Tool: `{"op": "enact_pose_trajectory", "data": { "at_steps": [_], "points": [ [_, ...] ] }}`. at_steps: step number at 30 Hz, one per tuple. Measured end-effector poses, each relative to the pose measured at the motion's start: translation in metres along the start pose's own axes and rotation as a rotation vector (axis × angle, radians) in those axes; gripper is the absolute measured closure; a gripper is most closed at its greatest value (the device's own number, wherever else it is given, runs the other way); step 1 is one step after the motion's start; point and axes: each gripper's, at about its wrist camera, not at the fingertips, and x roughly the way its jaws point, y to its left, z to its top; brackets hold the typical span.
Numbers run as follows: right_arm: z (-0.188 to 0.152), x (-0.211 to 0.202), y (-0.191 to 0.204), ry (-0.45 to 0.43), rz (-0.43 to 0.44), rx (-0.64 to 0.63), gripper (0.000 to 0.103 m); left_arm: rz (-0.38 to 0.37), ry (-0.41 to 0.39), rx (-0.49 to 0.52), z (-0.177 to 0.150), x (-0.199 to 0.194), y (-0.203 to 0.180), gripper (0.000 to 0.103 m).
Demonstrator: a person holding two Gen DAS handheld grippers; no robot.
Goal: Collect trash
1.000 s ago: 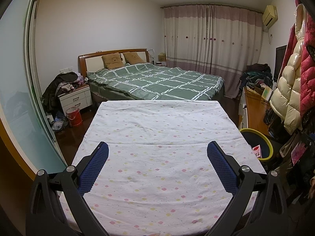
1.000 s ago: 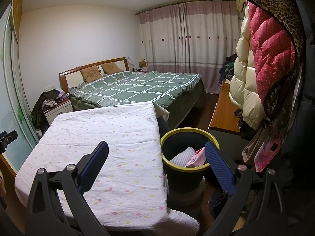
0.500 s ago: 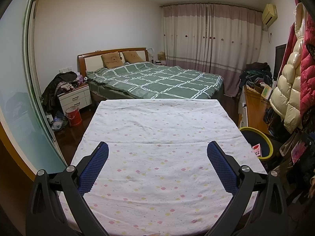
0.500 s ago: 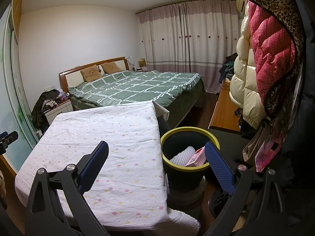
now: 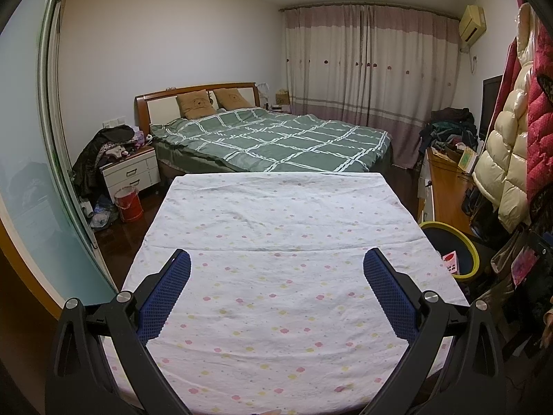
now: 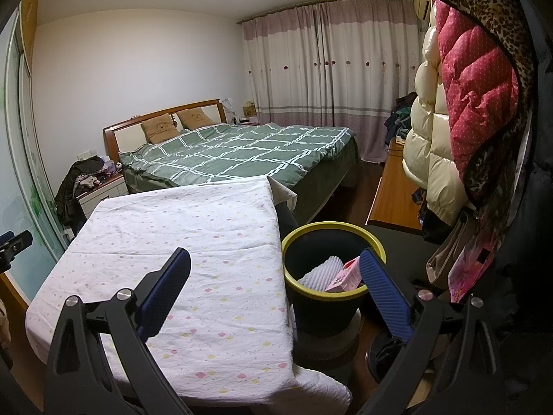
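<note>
1. Almost nothing has shifted since a second ago; both claws hover as before.
2. Left gripper [image 5: 276, 263] gapes wide and empty over the white flower-dotted tablecloth [image 5: 276, 214].
3. Right gripper [image 6: 274, 263] likewise spread, holding nothing.
4. Pink carton [image 6: 345, 275] and white ribbed foam [image 6: 319, 269] lie inside the yellow-rimmed dark bin [image 6: 331, 231], just beside the table.

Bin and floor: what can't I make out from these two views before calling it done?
- Bin bottom, right wrist: white ridged item and pink box cover it; right tool's finger overlaps.
- Bin, left wrist: mostly behind the covered table.
- Floor beyond the table: hidden in both views.
- Pink box print: too small.
</note>
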Motion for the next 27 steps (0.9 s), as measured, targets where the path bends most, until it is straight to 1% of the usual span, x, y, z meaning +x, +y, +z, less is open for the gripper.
{"op": "enact_pose_trajectory", "data": {
  "at_steps": [7,17,20,23,25,27],
  "points": [
    [-0.001,0.000,0.001,0.001,-0.001,0.001,0.010,-0.017,0.008,-0.002,-0.003,0.003,-0.001,0.005],
    [-0.004,0.003,0.002,0.007,0.001,0.000,0.010,-0.012,0.008,-0.005,0.001,0.007,0.000,0.005],
    [-0.003,0.003,0.002,0.009,0.000,0.000,0.010,-0.037,-0.007,-0.010,0.001,0.008,0.000,0.005],
    [-0.003,0.006,0.003,0.015,0.004,0.000,0.010,-0.069,0.004,-0.021,0.002,0.014,0.002,0.005],
    [-0.001,0.010,0.005,0.019,0.009,-0.004,0.010,-0.052,0.010,-0.002,0.003,0.020,0.001,0.005],
    [0.002,0.017,0.010,0.023,0.014,-0.015,0.010,-0.032,0.035,0.005,0.007,0.034,0.002,0.005]
  ]
}}
